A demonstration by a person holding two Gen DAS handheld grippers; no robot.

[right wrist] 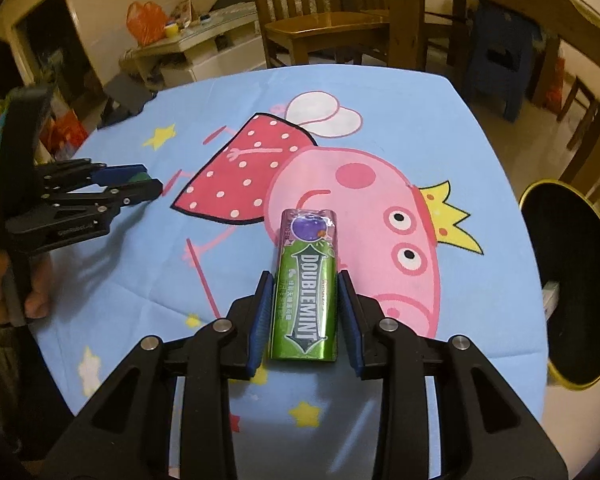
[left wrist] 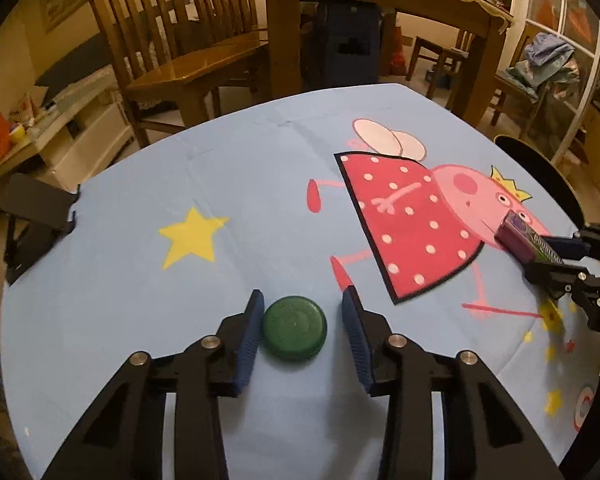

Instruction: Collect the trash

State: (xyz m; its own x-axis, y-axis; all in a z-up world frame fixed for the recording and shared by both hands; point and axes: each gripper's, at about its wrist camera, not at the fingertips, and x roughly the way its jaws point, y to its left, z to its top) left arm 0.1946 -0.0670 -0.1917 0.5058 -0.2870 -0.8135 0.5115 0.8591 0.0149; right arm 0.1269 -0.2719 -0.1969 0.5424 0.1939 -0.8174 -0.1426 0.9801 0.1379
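Left wrist, green lid (left wrist: 294,334) between spread fingers (left wrist: 256,332), right fingers (right wrist: 265,312) flanking gum pack (right wrist: 306,292), ungripped

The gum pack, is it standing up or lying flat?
Lying flat: the gum pack rests lengthwise on the tablecloth, label facing up.

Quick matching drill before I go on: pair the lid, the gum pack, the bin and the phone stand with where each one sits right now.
Things:
1. green lid
2. gum pack
3. black bin
4. phone stand

Places:
A. off the table's right edge
B. between the right gripper's open fingers
C. at the table's far left edge
D. between the left gripper's open fingers

Pairs: 1-D, 2-B, 3-A, 4-C
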